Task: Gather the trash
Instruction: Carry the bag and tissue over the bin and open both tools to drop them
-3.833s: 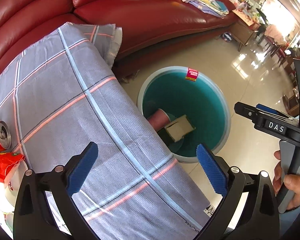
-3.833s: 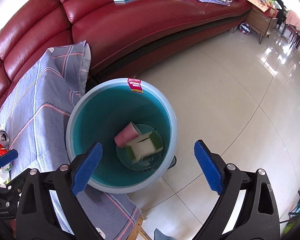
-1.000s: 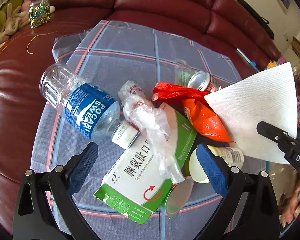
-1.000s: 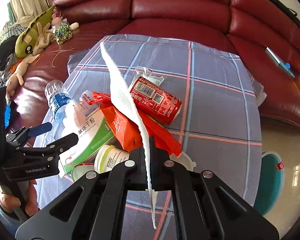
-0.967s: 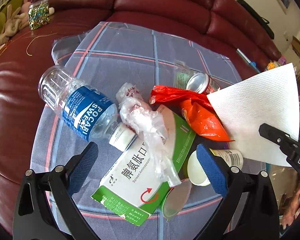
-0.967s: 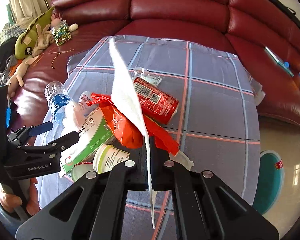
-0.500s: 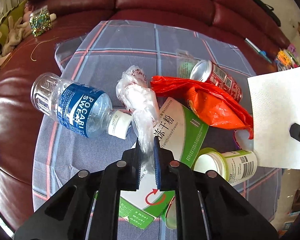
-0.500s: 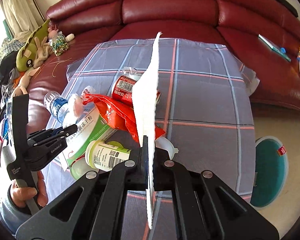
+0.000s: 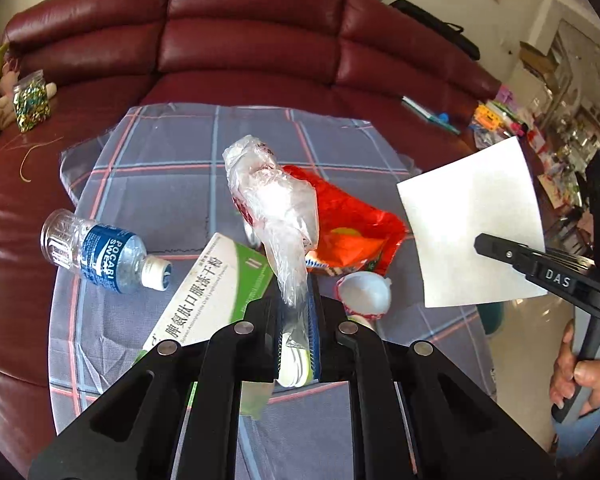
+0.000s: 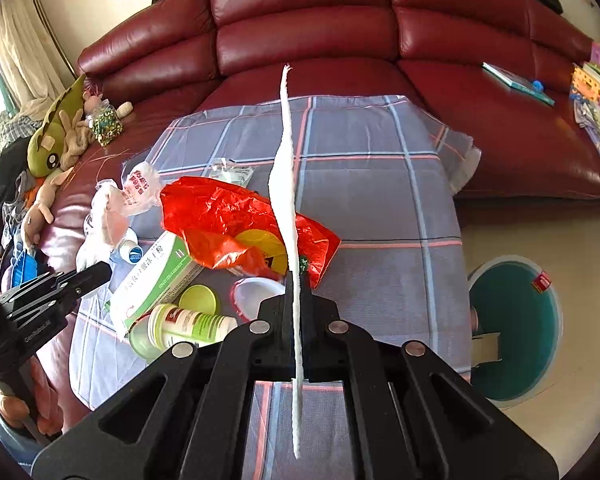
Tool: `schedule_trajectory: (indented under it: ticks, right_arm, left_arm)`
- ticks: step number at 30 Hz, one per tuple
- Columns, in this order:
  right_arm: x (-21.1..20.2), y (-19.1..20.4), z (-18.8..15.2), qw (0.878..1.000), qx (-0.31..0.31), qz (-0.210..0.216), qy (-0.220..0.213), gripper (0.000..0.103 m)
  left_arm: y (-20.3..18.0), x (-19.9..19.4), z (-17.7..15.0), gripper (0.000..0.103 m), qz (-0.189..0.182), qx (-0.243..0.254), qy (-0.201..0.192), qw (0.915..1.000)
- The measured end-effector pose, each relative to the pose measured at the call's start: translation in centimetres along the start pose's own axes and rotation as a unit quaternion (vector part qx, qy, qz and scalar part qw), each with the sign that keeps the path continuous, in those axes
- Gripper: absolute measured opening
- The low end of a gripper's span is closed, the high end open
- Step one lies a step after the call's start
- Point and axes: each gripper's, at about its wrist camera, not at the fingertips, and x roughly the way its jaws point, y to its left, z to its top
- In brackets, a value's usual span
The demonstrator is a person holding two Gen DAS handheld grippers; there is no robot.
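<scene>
L gripper (image 9: 296, 320), open a sec ago, is now clenching the clear plastic bag (image 9: 276, 208) & lifting it off the cloth's (image 9: 160, 184) middle; R gripper (image 10: 298, 300) is still pinching the paper towel (image 10: 288, 184). Both are ready for the bin (image 10: 516, 328).

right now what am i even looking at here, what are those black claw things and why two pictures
There is no robot. A person holds a hand-held gripper in each hand, and a fisheye camera on each one looks forward along its two black fingers. That gives two pictures of the same moment.

The left hand-held gripper is shut on a clear plastic bag. The right hand-held gripper is shut on a white paper sheet, seen edge-on in its own view and flat in the left view.

Below is a checked cloth in front of a red sofa. On the cloth lie a water bottle, a green and white box, a red wrapper and a small pot. A teal bin stands on the floor.
</scene>
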Motion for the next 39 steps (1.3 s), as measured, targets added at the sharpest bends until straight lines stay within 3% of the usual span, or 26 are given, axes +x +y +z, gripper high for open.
schedule_trajectory:
  ticks: [10,21,39]
  right_arm:
    - [-2.9,-4.4,-1.2,0.999,0.035,-0.016,-0.021,0.002]
    - [-5.1,-11.6,-3.6,0.993,0.094,-0.061,-0.024,0.002]
    - [-4.6,-19.4,-6.5,0.982,0.167,-0.084,-0.010,0.002]
  left_arm:
    - [-4.9,-1.8,0.6,0.011,-0.044,0.037,-0.020,0.9981]
    - [-12.5,2.5,-0.9,0.011,-0.107,0.100,0.027,0.9888]
    - [-19.2,6.4,-2.0,0.011,-0.128,0.163,0.069,0.9758]
